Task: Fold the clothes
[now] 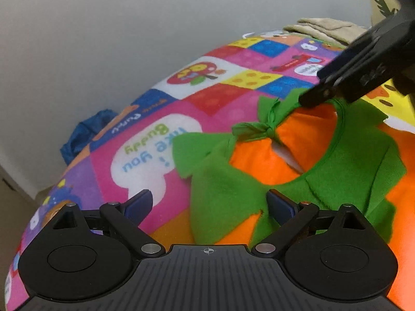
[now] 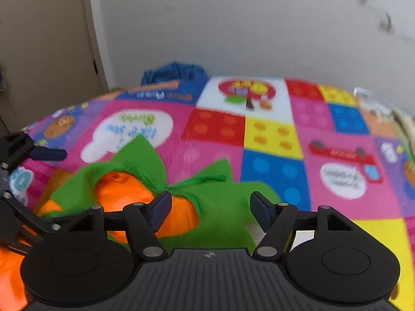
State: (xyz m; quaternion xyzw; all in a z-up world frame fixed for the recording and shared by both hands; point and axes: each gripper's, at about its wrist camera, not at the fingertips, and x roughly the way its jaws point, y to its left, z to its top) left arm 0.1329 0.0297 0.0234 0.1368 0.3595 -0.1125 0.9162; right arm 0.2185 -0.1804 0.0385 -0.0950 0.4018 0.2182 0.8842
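Hovering left tongs (image 1: pixel 208 203) and right tongs (image 2: pixel 210 207), both spread, over orange-green garment (image 1: pixel 259 160), patchwork blanket (image 1: pixel 220 98)

Black tongs (image 1: pixel 208 204) with ribbed housing, silver screws and dark blue fingertips (image 1: pixel 138 203).

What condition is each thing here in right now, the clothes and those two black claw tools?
Orange garment: unfolded, spread on the mat.
Green collar: lying open, ties knotted.
Left gripper: open, over the collar.
Right gripper: open, over the collar.
Beige clothes: folded, stacked at the far edge.
Blue cloth: crumpled.
Patchwork mat: spread flat.
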